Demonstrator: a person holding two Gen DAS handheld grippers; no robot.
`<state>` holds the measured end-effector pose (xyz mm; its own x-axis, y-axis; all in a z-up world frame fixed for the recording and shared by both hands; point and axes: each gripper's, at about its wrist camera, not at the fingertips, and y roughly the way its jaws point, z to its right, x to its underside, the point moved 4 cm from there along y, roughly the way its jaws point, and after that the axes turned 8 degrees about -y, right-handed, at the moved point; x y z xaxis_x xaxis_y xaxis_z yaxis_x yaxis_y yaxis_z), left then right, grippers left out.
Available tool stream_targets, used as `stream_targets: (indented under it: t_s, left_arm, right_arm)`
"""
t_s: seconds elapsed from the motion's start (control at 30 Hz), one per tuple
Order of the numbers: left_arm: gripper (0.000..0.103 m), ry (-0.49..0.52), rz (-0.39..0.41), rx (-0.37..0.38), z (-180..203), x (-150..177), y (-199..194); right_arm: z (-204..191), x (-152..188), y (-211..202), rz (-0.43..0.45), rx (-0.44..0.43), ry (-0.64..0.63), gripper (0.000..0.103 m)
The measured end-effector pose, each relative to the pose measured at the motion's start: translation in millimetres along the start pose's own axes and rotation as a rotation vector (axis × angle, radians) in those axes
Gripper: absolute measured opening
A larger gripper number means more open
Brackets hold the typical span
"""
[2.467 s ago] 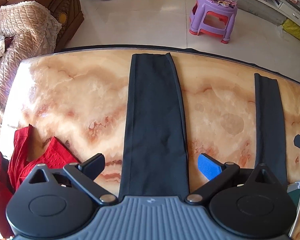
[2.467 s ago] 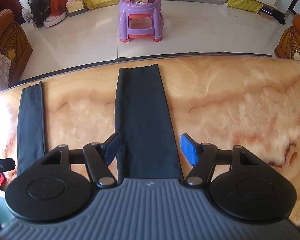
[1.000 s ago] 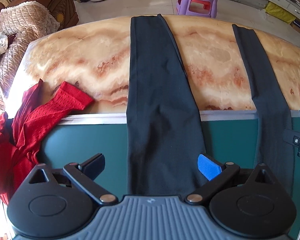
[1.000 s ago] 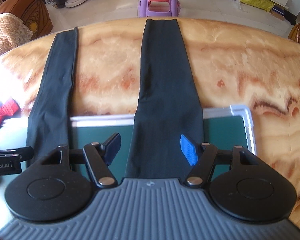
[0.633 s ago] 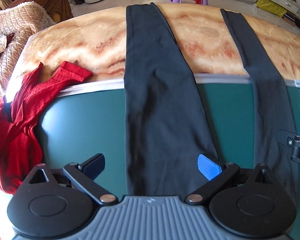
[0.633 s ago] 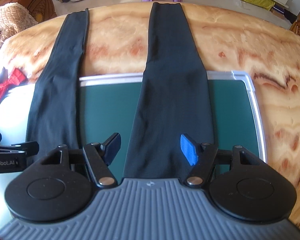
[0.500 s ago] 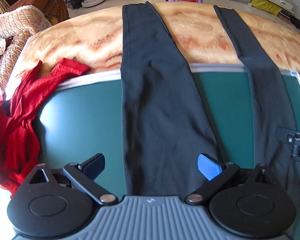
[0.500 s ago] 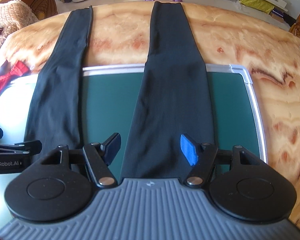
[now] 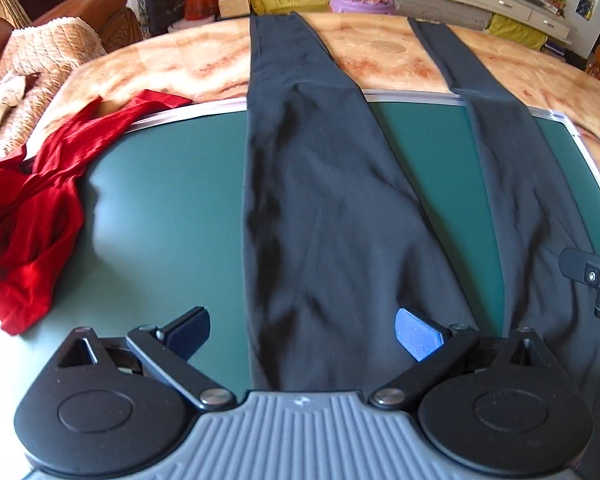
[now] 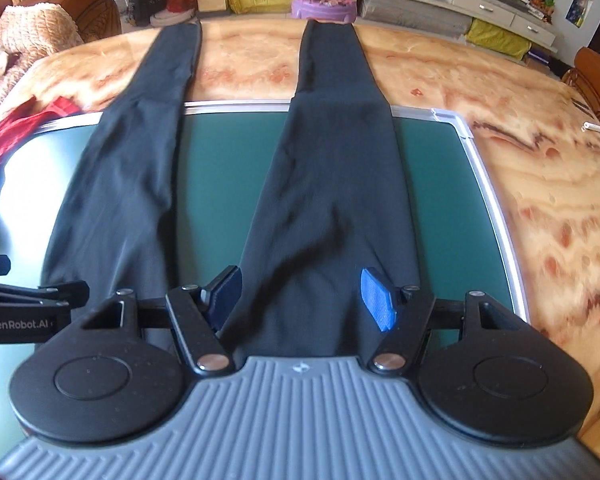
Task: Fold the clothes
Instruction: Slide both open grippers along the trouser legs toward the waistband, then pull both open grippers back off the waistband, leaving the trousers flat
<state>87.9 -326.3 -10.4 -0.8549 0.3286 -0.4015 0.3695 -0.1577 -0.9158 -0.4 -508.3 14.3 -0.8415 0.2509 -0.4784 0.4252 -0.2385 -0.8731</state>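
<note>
Left claw [image 9: 300, 332] spread wide over 1 leg of the black trousers [image 9: 320, 200]; right claw [image 10: 300, 292] likewise apart over the other leg [image 10: 332, 184]. Both legs flat, running far across green mat [image 10: 228, 152] and table [image 10: 540, 160]. Probably mid-smoothing or pre-fold; cannot tell which.

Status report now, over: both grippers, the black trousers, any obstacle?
Left gripper open, right gripper open, one over each leg. Black trousers flat, unfolded, across green mat. Red garment beside, apart.

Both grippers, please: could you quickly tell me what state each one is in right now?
Left gripper: open, holding nothing, above a black trouser leg.
Right gripper: open, holding nothing, above the other leg.
</note>
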Motion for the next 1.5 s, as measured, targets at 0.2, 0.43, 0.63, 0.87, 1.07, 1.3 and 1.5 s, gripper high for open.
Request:
stream_targets:
  t_s: [0.2, 0.43, 0.63, 0.87, 1.07, 1.3, 1.5]
  left_arm:
    - [0.102, -0.041, 0.066, 0.016, -9.8, 51.5, -51.3]
    - [0.102, -0.092, 0.05, 0.05, -19.9, 111.6, -108.6]
    - [0.102, -0.128, 0.065, 0.064, -29.0, 150.7, -140.1]
    - [0.102, -0.122, 0.104, 0.089, -28.5, 185.2, -166.0]
    - [0.102, -0.084, 0.14, 0.078, -19.0, 210.3, -179.6]
    - [0.102, -0.082, 0.145, 0.088, -12.5, 234.0, -186.6]
    - [0.102, -0.074, 0.16, 0.073, -9.9, 251.3, -189.4]
  right_arm:
    - [-11.8, 42.9, -52.1, 0.036, 0.01, -0.004, 0.074]
    - [-25.7, 92.9, -112.8, 0.077, 0.021, -0.009, 0.074]
    - [-37.1, 132.9, -143.0, 0.106, 0.017, -0.027, 0.074]
    - [-41.4, 169.6, -162.2, 0.126, -0.006, -0.009, 0.074]
    - [-42.8, 188.4, -173.6, 0.143, -0.002, -0.019, 0.074]
    - [-43.9, 205.1, -185.5, 0.164, -0.001, -0.019, 0.074]
    - [-45.8, 218.7, -190.9, 0.172, -0.005, -0.017, 0.074]
